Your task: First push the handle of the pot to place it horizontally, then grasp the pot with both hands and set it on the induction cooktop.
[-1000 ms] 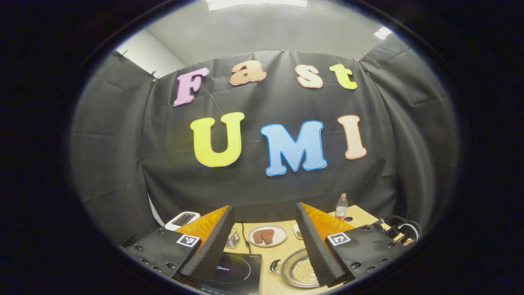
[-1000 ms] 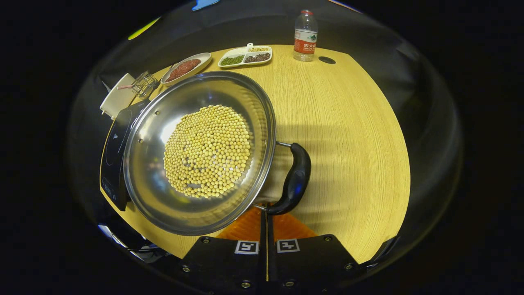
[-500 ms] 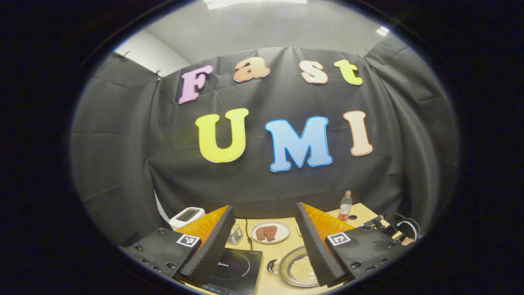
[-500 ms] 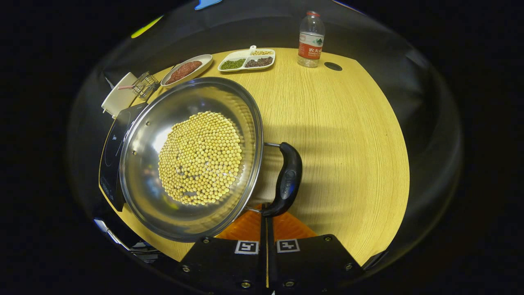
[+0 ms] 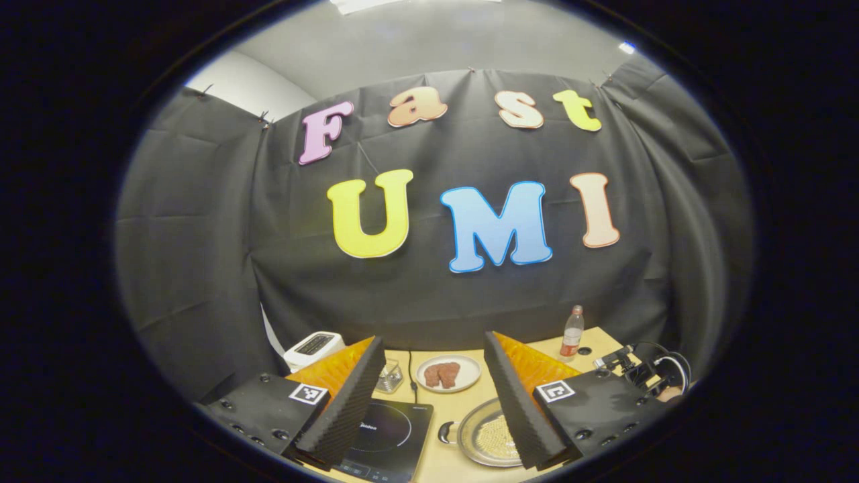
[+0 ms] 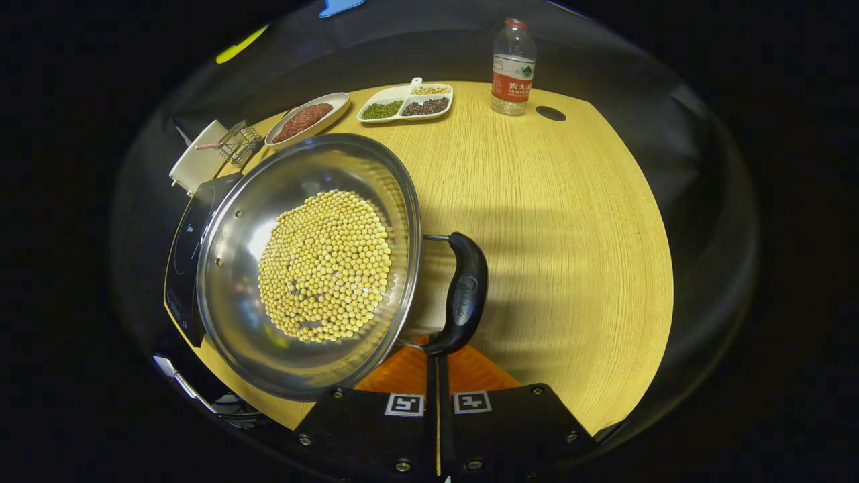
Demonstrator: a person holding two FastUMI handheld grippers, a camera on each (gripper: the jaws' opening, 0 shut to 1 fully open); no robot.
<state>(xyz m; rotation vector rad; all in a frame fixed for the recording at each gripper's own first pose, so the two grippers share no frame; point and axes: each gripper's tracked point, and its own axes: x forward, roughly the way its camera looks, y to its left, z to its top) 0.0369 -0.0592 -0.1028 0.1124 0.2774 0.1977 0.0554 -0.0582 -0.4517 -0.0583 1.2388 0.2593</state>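
Right tool point(image 6: 437, 359): fingers closed together, tips at the lower end of the handle point(image 6: 463, 295) of the pot point(image 6: 305, 265); whether they pinch anything cannot be told. Left tool point(image 5: 429, 396): fingers spread wide, gripping nothing, raised above the bench point(image 5: 456, 402) and aimed level at the booth wall. One pot, steel, holding yellow beans, on the bench point(image 6: 550, 221) just beside the one induction cooktop point(image 6: 184, 251), rim overlapping it in the right gripper view. Beyond: one plate of meat point(image 6: 305, 119), one divided dish point(image 6: 405, 105), one bottle point(image 6: 513, 67), one toaster point(image 5: 312, 347)
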